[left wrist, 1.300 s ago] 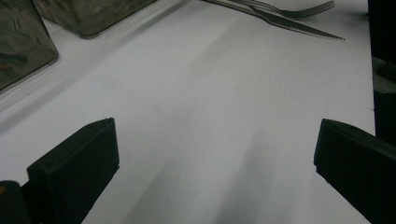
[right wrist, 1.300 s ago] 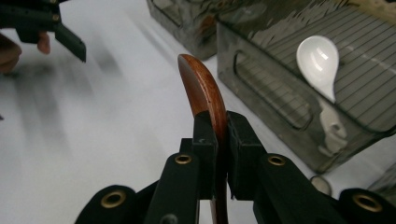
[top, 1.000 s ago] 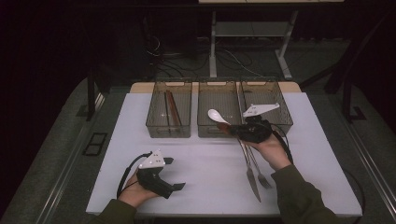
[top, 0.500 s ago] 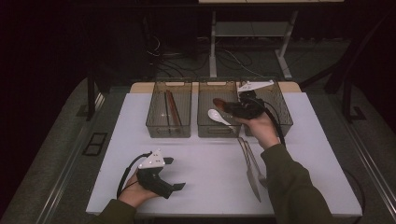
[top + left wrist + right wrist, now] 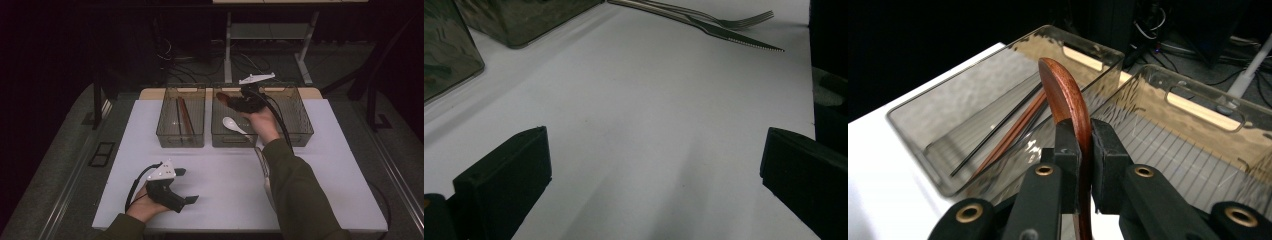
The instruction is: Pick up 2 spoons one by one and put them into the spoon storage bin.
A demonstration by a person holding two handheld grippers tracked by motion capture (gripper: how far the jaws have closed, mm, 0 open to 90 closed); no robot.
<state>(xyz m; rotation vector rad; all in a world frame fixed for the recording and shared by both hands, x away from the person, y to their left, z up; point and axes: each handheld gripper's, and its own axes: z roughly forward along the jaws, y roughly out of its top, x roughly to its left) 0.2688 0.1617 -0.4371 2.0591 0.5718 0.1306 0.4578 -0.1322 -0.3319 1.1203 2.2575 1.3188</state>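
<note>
Black foam-padded jaws of the left gripper (image 5: 186,186) stand wide apart with nothing between them, resting low near the front edge of the white table (image 5: 320,190); in its own view a steel fork (image 5: 719,20) and a serrated knife (image 5: 734,39) lie on the bare surface beyond. Farther out, the right gripper (image 5: 1082,145) is clamped tight on a dark wooden spoon (image 5: 1065,97), pinching it edge-on, so that the curved end rises above the pads. The high view places that gripper (image 5: 235,102) over the middle smoked-plastic bin (image 5: 220,140), where a white ceramic soup spoon (image 5: 232,124) already lies; the left bin (image 5: 167,137) holds chopsticks (image 5: 185,116). I judge this to be the carrying step of sorting cutlery, with the wooden spoon about to be dropped among the spoons. The next move calls for lowering it inside the bin walls, clear of the white spoon, and only then letting go. Hard to make out: the spoon's lower part is hidden behind the jaws, the right bin (image 5: 297,122) is partly covered by the hand and cable, and the sleeve hides the cutlery on the table.
</note>
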